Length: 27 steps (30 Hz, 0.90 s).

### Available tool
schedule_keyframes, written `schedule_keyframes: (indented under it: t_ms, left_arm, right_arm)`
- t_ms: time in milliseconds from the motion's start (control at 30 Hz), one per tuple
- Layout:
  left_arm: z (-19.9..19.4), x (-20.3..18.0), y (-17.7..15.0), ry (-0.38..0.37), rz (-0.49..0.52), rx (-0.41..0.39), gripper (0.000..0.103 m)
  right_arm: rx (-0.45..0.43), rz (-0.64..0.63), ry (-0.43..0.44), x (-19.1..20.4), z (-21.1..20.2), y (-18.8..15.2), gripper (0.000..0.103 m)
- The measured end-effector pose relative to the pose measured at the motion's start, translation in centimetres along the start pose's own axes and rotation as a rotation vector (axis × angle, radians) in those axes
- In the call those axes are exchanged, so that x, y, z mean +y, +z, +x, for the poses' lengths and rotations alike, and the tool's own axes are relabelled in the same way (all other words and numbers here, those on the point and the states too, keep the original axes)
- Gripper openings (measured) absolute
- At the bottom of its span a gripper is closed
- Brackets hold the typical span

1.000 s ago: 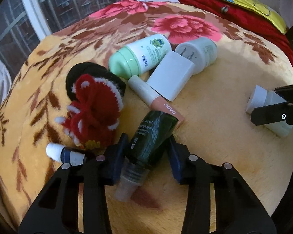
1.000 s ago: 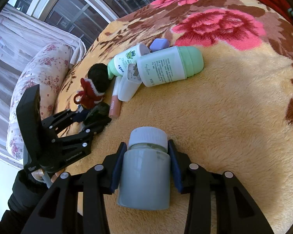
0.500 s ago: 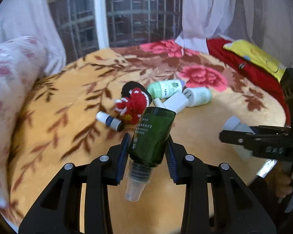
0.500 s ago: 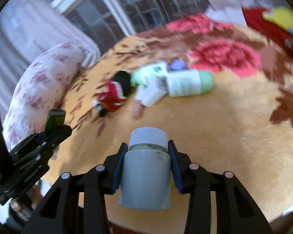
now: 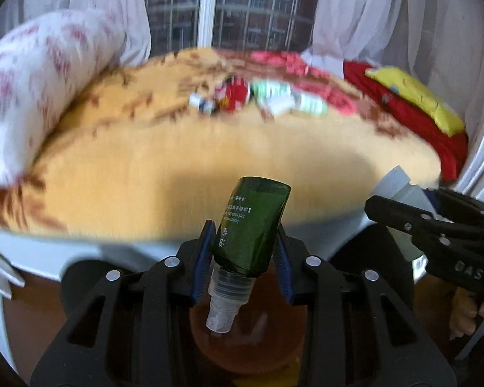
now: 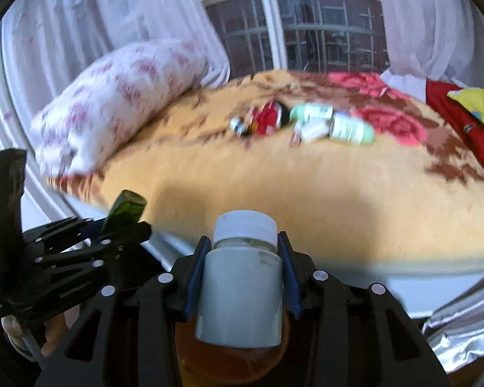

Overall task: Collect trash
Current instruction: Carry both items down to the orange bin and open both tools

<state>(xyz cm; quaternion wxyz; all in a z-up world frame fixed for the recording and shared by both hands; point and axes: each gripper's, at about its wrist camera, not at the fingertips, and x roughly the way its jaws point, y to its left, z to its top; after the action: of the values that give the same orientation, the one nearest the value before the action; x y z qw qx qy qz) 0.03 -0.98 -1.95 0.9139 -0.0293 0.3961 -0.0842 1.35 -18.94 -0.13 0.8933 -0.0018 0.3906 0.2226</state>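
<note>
- Two views, both blurred. Left wrist: left gripper (image 5: 245,254) clamped on green bottle (image 5: 251,225) at mid-body, nozzle toward camera, clear of the bed (image 5: 177,161). Judged light, smooth plastic; may slip.
- Right wrist: right gripper (image 6: 240,277) clamped on grey jar (image 6: 240,293) below its white cap. Judged rigid; the sides give firm purchase.

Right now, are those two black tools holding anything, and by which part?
Yes. The left tool pinches a dark green spray bottle across its body. The right tool clamps a grey jar by its sides, below the white cap.
</note>
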Motion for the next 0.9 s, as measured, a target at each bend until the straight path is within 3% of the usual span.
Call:
schedule_keyframes:
  t_ms: [233, 367, 567, 900]
  left_arm:
    - [5.1, 1.0, -5.9, -0.021, -0.049, 0.217, 0.034]
    - [8.2, 1.8, -7.2, -0.014, -0.079, 0.326, 0.034]
    - [9.5, 1.5, -7.8, -0.001, -0.064, 0.357, 0.034]
    - [10.6, 1.1, -7.8, 0.01, -0.061, 0.383, 0.035]
  right_arm:
    - [0.152, 0.028, -0.014, 0.9, 4.0, -6.0, 0.042]
    - [0.215, 0.068, 0.003, 0.2, 6.1, -7.4, 0.042]
    - [0.284, 0.089, 0.014, -0.4, 8.1, -8.4, 0.042]
    - [0.327, 0.106, 0.01, -0.7, 9.4, -8.9, 0.042]
